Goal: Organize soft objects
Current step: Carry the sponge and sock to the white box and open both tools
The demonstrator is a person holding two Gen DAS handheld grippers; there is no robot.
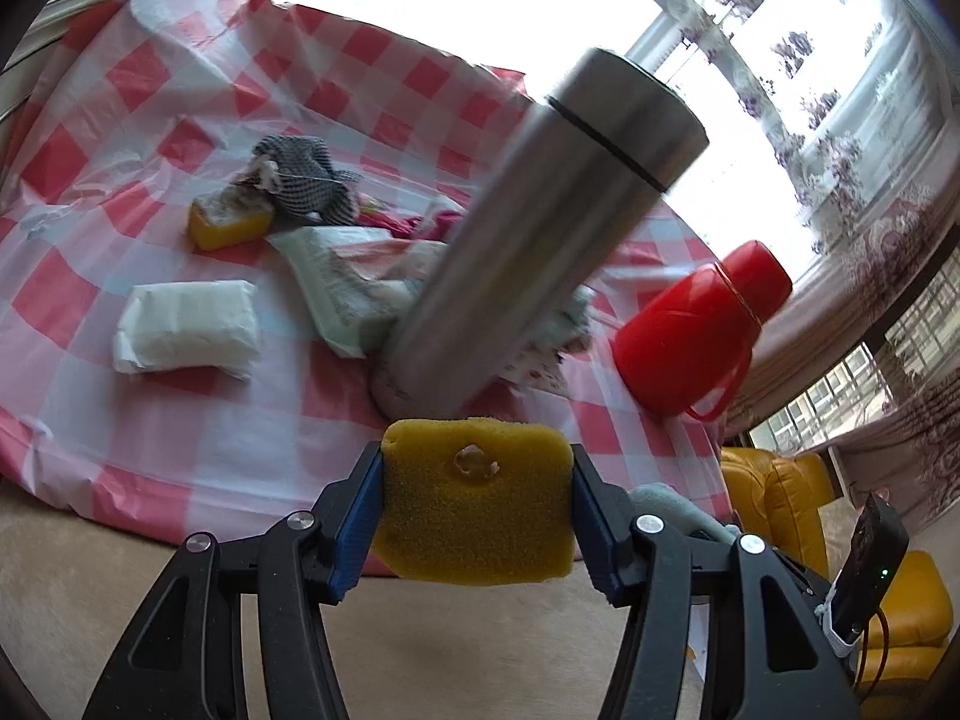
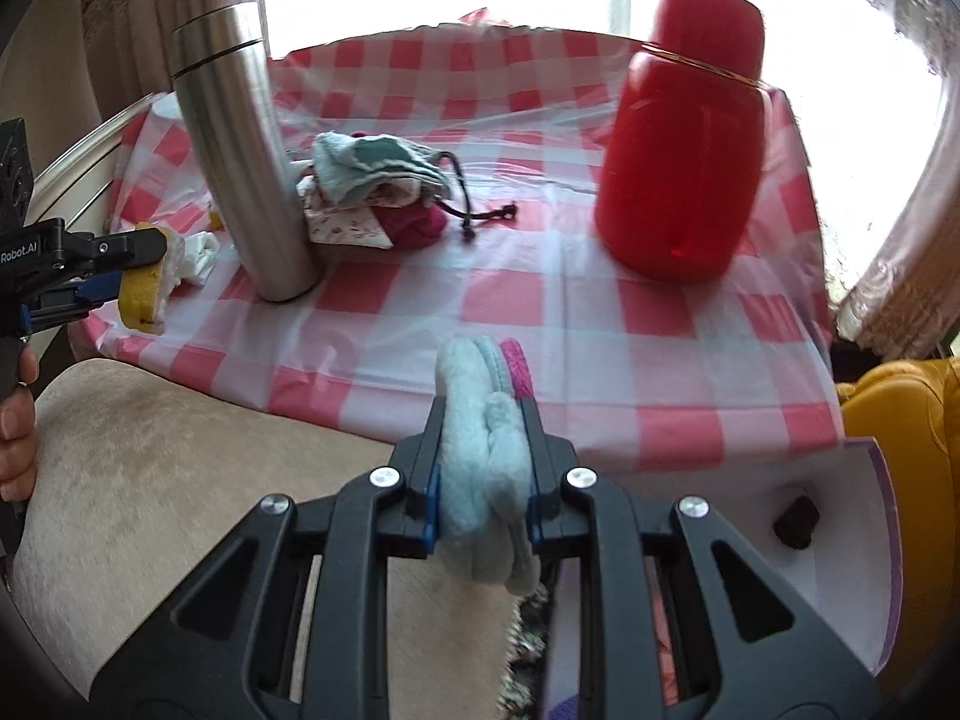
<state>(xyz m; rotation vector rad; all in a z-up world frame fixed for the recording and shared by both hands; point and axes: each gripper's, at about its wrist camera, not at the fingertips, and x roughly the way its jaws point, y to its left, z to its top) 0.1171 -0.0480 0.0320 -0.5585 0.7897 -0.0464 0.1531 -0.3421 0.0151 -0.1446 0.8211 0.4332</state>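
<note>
**Sponge and folded cloth both carried off the table**

Sponge (image 1: 474, 501), yellow and porous, is clamped between the blue pads of the left gripper (image 1: 474, 510), low in the centre of the left wrist view; the jaws are held about half apart because the block fills the gap. It is seen hanging in front of the table edge, over beige carpet, not resting on the checked tablecloth (image 1: 252, 438).

In the right wrist view, a pale blue fleecy cloth (image 2: 483, 474) with a pink layer at its far side is pinched by the right gripper (image 2: 483, 468), jaws drawn narrow on the bundle. It too is held off the table, at lower centre of the frame. A white box with a purple rim (image 2: 840, 516) is seen at lower right, possibly the intended bin.

Left behind on the cloth are a steel flask (image 1: 540, 240), a red jug (image 1: 696, 324), a white wrapped pack (image 1: 186, 324), a second yellow sponge (image 1: 231, 222) and a heap of fabric pouches (image 2: 372, 192). Hard vessels are judged to be left alone; soft items are being taken two at a time, so more trips appear needed.
</note>
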